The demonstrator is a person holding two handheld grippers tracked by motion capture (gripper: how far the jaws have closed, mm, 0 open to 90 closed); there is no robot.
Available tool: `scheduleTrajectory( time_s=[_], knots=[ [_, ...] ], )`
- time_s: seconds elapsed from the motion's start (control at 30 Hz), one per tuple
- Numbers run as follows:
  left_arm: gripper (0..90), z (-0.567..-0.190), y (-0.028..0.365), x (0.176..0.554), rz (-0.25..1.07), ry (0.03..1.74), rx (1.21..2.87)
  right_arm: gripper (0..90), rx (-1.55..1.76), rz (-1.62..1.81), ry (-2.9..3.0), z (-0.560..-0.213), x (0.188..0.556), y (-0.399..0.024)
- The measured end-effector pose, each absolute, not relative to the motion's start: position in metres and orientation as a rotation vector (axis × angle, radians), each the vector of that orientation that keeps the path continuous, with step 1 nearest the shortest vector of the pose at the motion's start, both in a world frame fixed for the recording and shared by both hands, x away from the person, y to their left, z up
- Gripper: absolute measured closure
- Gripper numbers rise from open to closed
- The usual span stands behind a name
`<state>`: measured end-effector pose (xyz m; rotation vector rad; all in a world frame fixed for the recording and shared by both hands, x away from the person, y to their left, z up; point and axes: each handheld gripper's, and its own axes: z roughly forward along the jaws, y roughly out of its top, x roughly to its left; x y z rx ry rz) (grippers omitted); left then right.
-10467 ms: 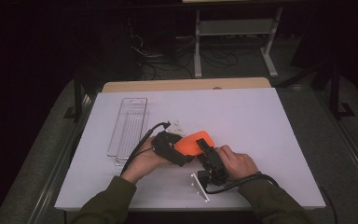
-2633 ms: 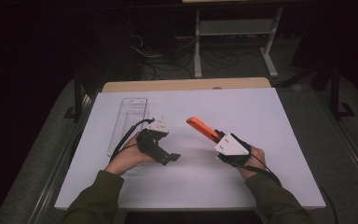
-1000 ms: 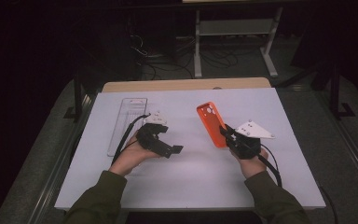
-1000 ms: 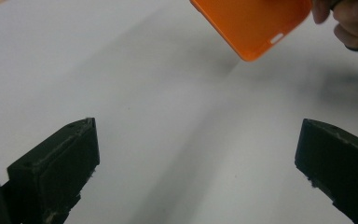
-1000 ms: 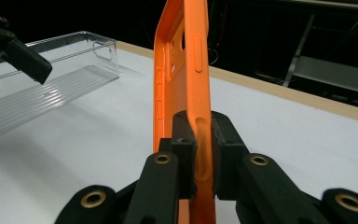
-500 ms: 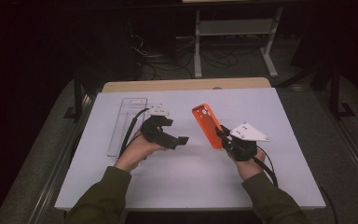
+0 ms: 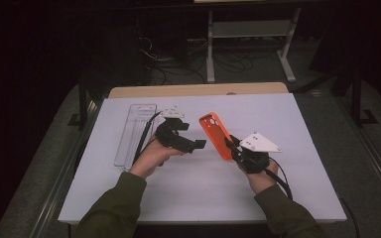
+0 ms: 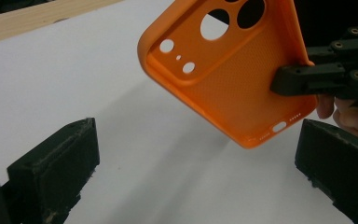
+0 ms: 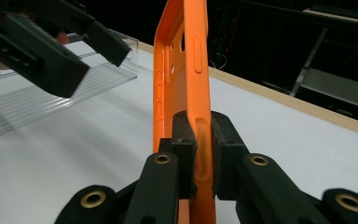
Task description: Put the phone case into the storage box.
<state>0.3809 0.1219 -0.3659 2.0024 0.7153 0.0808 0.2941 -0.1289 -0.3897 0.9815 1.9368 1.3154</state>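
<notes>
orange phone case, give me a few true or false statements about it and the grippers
1. The right gripper is shut on the orange phone case. True.
2. The case lies flat on the white table. False: it is held up off the table, standing on edge.
3. The left gripper has its jaws clamped on the case. False: its jaws stand open and apart from the case, with only table between them.
4. A clear plastic tray lies on the table beside the left gripper. True.
5. The case has a phone in it. False: it is empty, with its camera cut-outs open.
</notes>
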Motion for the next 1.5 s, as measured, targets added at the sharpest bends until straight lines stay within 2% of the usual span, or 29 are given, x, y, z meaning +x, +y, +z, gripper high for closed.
scheduleTrajectory(
  time_s=[0.53,1.5],
  knots=[
    [0.0,-0.371,0.104,0.382,0.042,0.715,1.948,80.0,0.964,1.337,1.953,-0.39,0.292,-0.122],
    [0.0,-0.37,0.106,0.384,0.008,0.759,1.903,79.3,0.957,1.25,2.062,-0.403,0.291,-0.1]
  ],
)
